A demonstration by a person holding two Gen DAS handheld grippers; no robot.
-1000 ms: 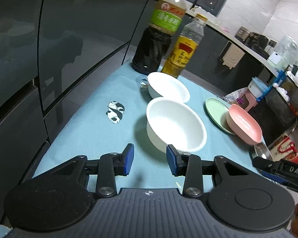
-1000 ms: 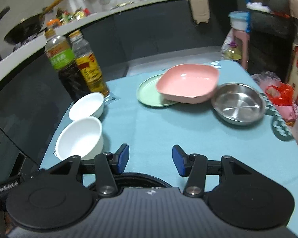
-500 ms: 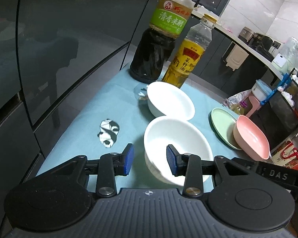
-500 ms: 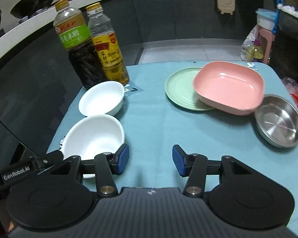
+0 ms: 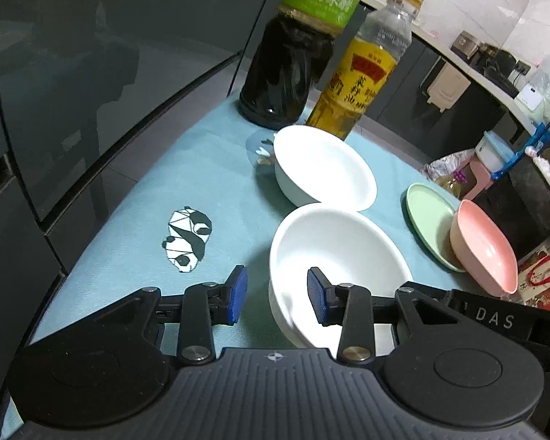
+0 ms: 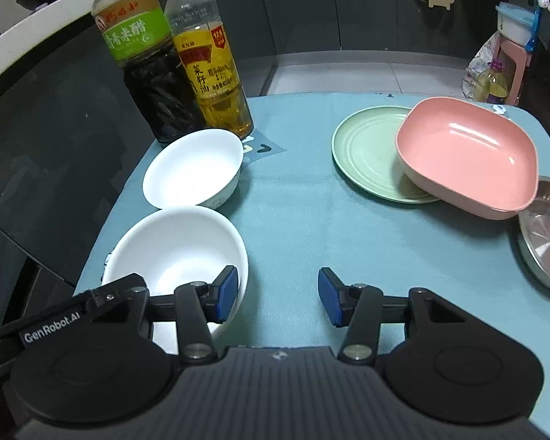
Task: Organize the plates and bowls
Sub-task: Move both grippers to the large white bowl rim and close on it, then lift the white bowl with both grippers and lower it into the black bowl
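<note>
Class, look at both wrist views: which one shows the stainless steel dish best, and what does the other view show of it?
The right wrist view. The stainless steel dish lies at the picture's right edge beside the pink bowl, its shiny inside visible though partly cropped. The left wrist view shows nothing of it; there the pink bowl sits near the right edge.

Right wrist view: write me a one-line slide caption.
Open right gripper above a teal tablecloth, two white bowls to its left, pink dish overlapping a green plate ahead.

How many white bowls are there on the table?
2. The near white bowl sits at the table's left edge; the far white bowl is just behind it, before the bottles. No others show.
</note>
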